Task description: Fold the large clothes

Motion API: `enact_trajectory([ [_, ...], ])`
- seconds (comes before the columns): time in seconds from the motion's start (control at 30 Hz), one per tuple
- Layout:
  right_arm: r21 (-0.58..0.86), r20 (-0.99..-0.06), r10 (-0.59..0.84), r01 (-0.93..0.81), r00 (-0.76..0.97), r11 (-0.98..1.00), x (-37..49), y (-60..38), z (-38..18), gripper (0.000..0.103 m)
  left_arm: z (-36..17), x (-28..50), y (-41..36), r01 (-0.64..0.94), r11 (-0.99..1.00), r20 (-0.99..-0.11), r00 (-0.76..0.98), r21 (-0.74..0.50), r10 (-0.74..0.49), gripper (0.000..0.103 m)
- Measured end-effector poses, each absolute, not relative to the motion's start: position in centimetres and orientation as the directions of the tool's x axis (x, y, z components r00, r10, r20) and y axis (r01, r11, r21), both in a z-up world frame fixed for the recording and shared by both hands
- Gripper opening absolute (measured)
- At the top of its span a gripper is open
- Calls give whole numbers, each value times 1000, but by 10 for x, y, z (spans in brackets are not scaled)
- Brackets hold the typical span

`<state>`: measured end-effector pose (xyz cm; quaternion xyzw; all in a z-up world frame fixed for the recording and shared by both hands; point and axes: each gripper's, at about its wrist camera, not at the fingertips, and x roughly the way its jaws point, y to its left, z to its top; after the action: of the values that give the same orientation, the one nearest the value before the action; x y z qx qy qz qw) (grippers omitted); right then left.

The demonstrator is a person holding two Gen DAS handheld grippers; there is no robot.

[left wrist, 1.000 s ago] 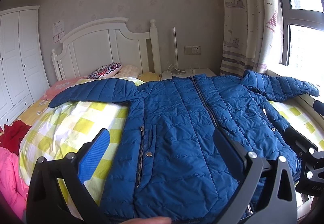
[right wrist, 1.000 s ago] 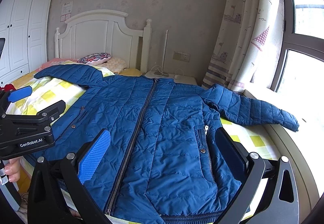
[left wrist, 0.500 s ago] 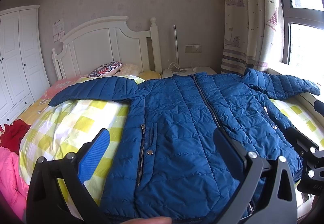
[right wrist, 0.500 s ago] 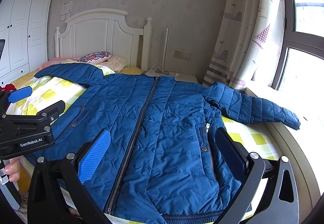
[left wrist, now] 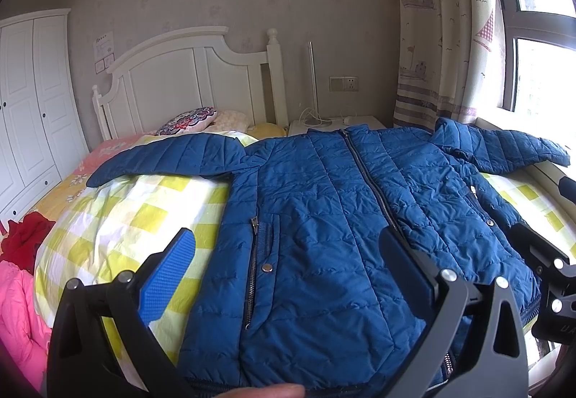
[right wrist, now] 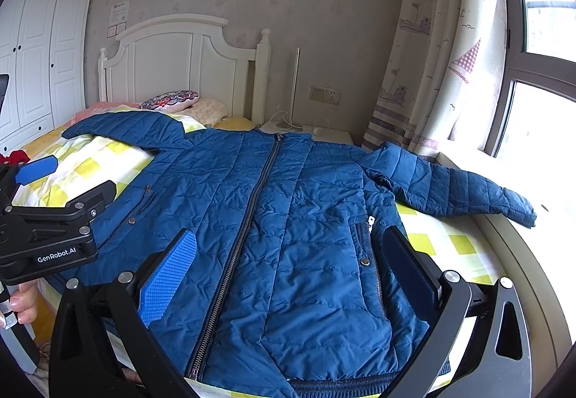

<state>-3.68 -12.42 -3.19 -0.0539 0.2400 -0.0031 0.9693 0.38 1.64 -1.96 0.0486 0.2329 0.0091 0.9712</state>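
A blue quilted jacket [left wrist: 324, 203] [right wrist: 288, 218] lies flat and zipped on the bed, front up, both sleeves spread out sideways. My left gripper [left wrist: 284, 254] hovers open above the jacket's lower left part near the hem, nothing between its fingers. My right gripper [right wrist: 288, 254] is open too, above the hem on the right half. In the right wrist view the left gripper [right wrist: 61, 182] shows at the left edge, open, over the jacket's left side. A black part of the right gripper's body shows at the right edge of the left wrist view, beyond the jacket's hem.
The bed has a yellow-checked cover [left wrist: 118, 218] and a white headboard [left wrist: 187, 81]. Pink and red clothes [left wrist: 18, 272] lie at the left. A white nightstand [right wrist: 309, 135], a curtain [right wrist: 432, 74] and a window sill [right wrist: 511, 189] flank the right side. A white wardrobe [left wrist: 28, 103] stands left.
Both views have barely shifted; the jacket lies as before and both grippers stay open above its hem.
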Motion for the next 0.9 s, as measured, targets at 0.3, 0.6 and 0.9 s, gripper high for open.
enact_trajectory([
  [0.3,-98,-474,-27,-22,880,995,-34,-127,-29,99,-19,5,15,3,995,-455,889,101,44,101],
  [0.6,-93,-478,-23,-24,878,995,-33,-127,-29,99,-19,5,15,2,995,-456,889,101,44,101],
  [0.9,-62,-517,-30,-2,855,998,-17,-142,-39,99,-27,30,13,10,991,-486,872,136,58,101],
])
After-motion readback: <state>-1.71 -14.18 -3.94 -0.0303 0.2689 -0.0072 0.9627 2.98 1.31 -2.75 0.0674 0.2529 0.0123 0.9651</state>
